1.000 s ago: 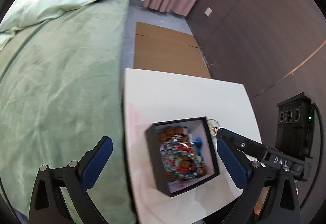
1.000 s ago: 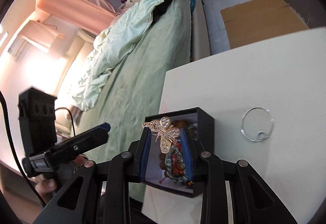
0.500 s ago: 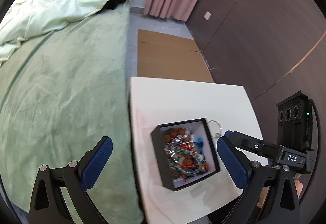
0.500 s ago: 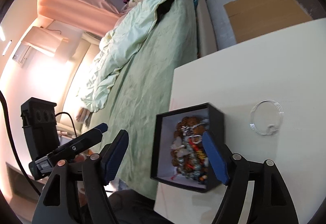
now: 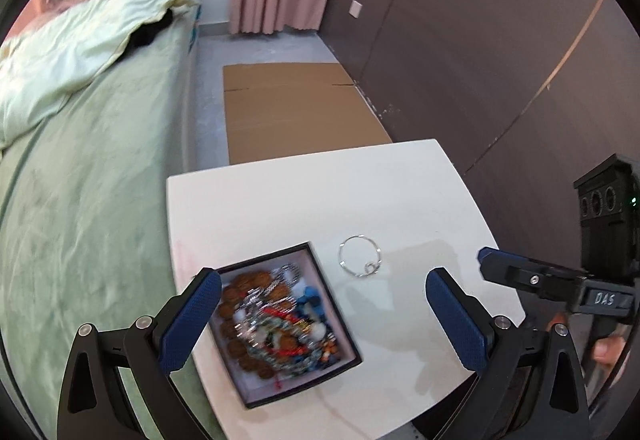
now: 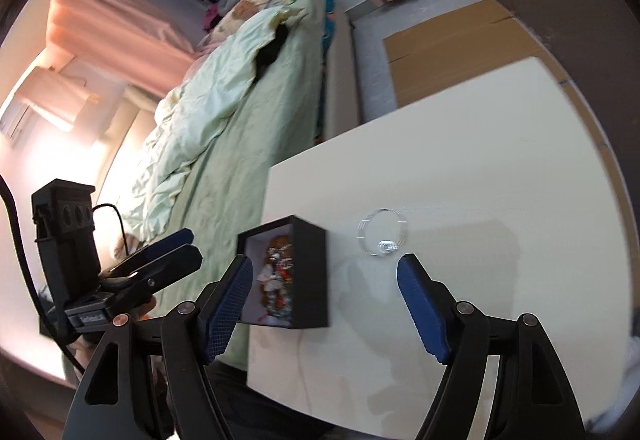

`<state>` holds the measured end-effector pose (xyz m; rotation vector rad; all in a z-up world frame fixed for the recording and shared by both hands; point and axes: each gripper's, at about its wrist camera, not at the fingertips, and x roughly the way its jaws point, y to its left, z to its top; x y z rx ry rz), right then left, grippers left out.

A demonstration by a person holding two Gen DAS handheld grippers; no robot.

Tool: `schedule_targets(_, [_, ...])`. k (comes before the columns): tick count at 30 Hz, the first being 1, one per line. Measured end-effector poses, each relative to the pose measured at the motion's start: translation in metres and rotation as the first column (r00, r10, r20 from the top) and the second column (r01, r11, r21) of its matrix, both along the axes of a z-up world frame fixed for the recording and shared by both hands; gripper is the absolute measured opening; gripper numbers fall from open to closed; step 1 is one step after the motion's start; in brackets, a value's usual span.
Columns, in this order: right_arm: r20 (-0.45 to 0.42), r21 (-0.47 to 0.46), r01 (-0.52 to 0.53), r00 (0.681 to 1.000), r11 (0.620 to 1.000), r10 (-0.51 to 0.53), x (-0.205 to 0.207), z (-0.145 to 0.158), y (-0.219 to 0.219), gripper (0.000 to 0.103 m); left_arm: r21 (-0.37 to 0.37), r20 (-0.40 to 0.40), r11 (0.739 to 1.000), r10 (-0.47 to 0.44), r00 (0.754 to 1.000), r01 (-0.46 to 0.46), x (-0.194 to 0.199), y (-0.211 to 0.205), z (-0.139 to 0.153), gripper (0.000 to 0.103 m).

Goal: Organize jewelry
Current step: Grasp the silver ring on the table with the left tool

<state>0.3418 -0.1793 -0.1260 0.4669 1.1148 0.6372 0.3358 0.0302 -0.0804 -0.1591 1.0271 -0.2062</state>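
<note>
A black jewelry box full of beaded bracelets and chains sits at the near left corner of the white table. A silver wire bangle lies on the table just right of the box. My left gripper is open and empty above the box's right side. My right gripper is open and empty, hovering near the box and just short of the bangle. Its finger also shows in the left wrist view.
A bed with a green cover runs along the table's left edge. Flat cardboard lies on the floor beyond the table. A dark wall stands to the right. The left gripper's body shows at the left of the right wrist view.
My right gripper opened and let the gold brooch go over the box, then drew back to the right. My left gripper shifted right, so the bangle came into its view.
</note>
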Motion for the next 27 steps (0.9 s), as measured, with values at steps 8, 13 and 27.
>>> schedule_targets(8, [-0.032,-0.028,0.082,0.996,0.996,-0.082,0.004,-0.010,-0.054,0.075,0.062,-0.083,0.990,-0.124,0.989,0.129,0.023,-0.057,-0.029,0.069])
schedule_targets(13, [-0.039,-0.006,0.124,0.992,0.992,-0.124,0.007,-0.013,-0.079,0.075,0.087,-0.162,0.979,-0.170,0.972,0.186,0.037,-0.084,-0.055,0.044])
schedule_targets(27, [-0.071,0.037,0.176,0.982,0.984,-0.173,0.019,-0.023,-0.105,0.075,0.252,-0.287,0.917,-0.235,0.929,0.310,0.061,-0.122,-0.107,0.021])
